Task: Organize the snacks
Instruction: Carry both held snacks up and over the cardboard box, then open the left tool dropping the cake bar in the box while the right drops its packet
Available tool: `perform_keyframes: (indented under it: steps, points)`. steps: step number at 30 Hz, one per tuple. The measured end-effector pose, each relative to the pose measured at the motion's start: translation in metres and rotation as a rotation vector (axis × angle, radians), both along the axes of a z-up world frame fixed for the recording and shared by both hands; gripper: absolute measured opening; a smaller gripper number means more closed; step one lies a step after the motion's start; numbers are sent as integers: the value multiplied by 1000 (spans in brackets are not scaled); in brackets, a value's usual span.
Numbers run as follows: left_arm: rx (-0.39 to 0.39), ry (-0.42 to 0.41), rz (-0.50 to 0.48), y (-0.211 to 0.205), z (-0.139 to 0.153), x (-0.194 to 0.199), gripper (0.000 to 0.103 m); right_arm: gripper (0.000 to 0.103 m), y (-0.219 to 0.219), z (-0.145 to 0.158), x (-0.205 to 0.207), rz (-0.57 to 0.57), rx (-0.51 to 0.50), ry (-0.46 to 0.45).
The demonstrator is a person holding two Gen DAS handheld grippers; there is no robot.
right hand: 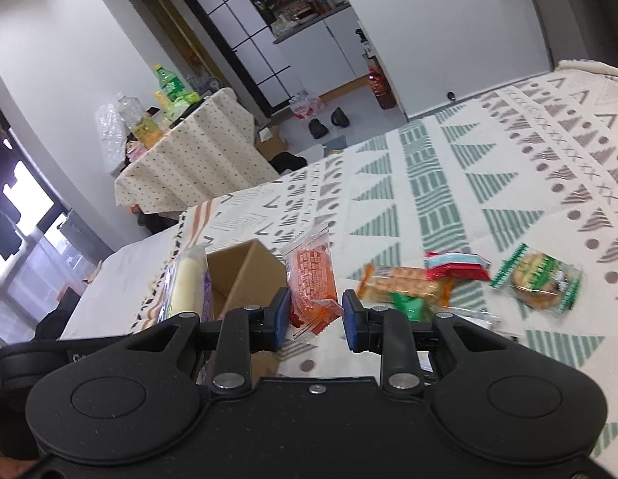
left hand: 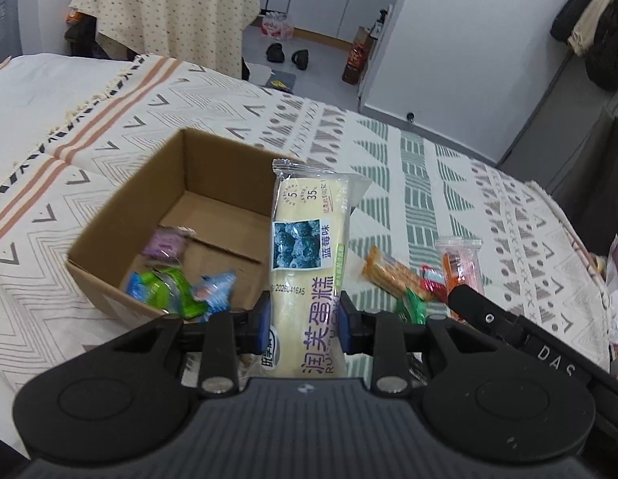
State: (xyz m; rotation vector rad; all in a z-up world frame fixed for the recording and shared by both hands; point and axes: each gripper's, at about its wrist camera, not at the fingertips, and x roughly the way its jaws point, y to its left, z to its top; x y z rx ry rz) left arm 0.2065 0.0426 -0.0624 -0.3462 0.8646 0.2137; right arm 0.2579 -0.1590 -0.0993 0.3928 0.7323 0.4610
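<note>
A blueberry cake bar (left hand: 307, 263) is standing upright, clamped in the left tool (left hand: 305, 319) beside the box (left hand: 109, 239) on the bed (left hand: 428, 167). The right tool (right hand: 316, 315) is hanging open around an orange packet (right hand: 312, 279), pads apart from it.

Cake pack (left hand: 305, 263) hides cardboard box (left hand: 121, 215) right wall; pack's lower end lost behind left gripper (left hand: 305, 319) body. Snacks in box (left hand: 177, 287) blurred, labels unreadable. Orange pack (right hand: 312, 279) bottom corner btwn right gripper (right hand: 316, 317) fingers, contact unclear
</note>
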Motion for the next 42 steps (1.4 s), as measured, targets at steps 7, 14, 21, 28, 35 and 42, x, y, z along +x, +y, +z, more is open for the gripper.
perform_keyframes:
  steps: [7, 14, 21, 28, 35, 42]
  points:
    - [0, -30, 44, 34, 9, -3, 31, 28, 30, 6, 0, 43, 1, -23]
    - [4, -43, 97, 69, 10, -8, 31, 28, 60, 11, 2, 85, 11, -28]
    - [-8, -45, 130, 97, 4, -8, 31, 28, 86, 6, 2, 113, 0, -15]
    - [-12, -49, 139, 110, -4, -7, 34, 28, 110, 7, 4, 134, -14, -10]
    - [-52, -47, 167, 124, -7, -14, 43, 33, 126, 5, 6, 147, -13, -1]
    - [-44, -30, 179, 127, -8, -19, 66, 43, 118, 3, 1, 122, -36, 17]
